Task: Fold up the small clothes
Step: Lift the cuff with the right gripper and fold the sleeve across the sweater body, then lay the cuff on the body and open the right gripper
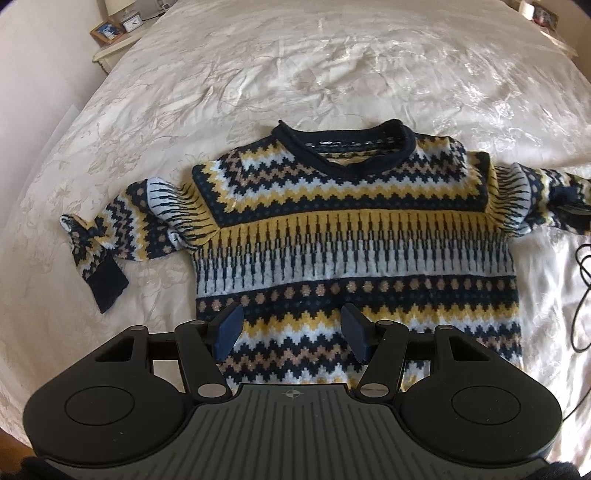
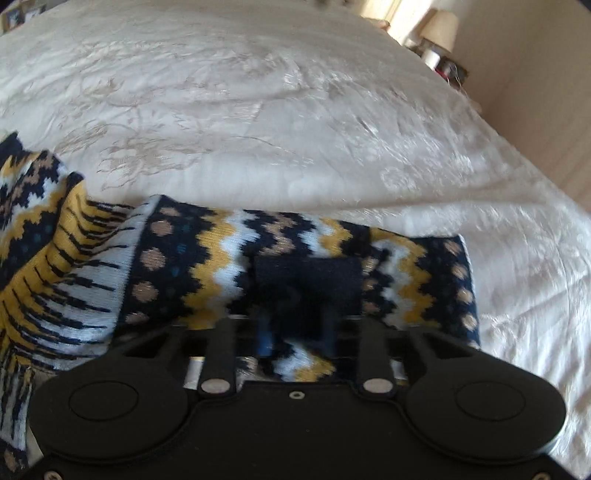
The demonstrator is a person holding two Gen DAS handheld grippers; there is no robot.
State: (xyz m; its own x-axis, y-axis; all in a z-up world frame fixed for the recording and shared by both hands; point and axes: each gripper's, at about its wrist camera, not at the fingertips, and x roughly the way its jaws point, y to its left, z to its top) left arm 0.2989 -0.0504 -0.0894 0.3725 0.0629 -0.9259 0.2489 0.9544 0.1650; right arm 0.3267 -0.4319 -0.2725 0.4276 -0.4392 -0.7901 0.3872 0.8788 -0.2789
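step: first sleeve fold | right tongs (image 2: 297, 328) clenched on sleeve (image 2: 229, 258) cuff | left tongs (image 1: 291, 328) released above sweater (image 1: 332, 236) | next: carry sleeve inward across body

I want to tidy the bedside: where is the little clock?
In the left wrist view, the clock sits top left on the nightstand, beside a picture frame, left of the bed.

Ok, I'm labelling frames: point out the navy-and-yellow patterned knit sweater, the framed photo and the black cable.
Patterned knit sweater (image 1: 354, 236): left wrist view, chest.
Framed photo (image 1: 107, 31): left wrist view, picture face.
Black cable (image 1: 580, 295): left wrist view, hanging stretch.
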